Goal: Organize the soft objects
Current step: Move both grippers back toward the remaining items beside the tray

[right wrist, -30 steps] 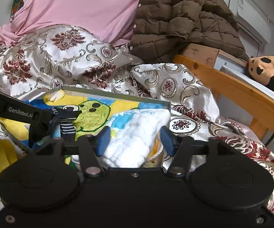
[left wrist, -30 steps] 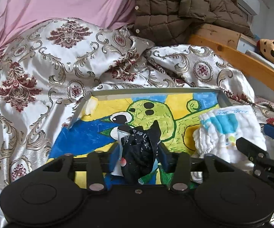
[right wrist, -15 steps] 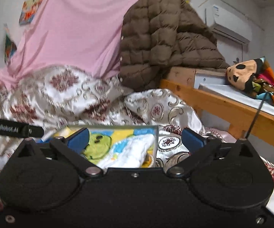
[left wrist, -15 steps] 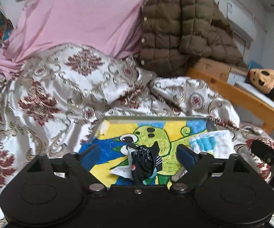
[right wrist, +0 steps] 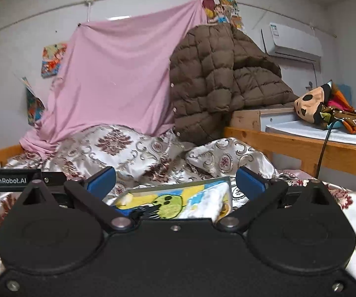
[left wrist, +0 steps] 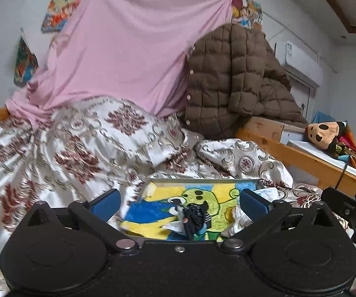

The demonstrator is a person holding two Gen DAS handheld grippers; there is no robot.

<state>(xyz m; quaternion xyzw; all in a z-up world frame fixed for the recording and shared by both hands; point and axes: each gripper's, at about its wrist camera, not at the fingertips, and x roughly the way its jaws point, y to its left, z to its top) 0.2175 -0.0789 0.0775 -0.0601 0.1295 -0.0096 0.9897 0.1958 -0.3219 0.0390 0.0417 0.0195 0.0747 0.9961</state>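
A shallow tray (left wrist: 202,180) with a painted green cartoon figure lies on the bed. A dark crumpled cloth (left wrist: 196,219) lies in its near middle. A white and blue cloth (left wrist: 268,193) lies at its right end, also seen in the right wrist view (right wrist: 204,204). My left gripper (left wrist: 179,201) is open and empty, held back above the tray's near edge. My right gripper (right wrist: 175,180) is open and empty, raised behind the tray (right wrist: 178,188).
A satin patterned quilt (left wrist: 91,143) covers the bed. A pink sheet (left wrist: 123,49) and a brown puffer jacket (left wrist: 232,79) hang behind. A wooden bed rail (right wrist: 301,148) and a plush toy (right wrist: 311,106) stand at the right.
Both grippers opened, releasing the dark cloth and the white cloth onto the tray, then pulled back and up away from it.
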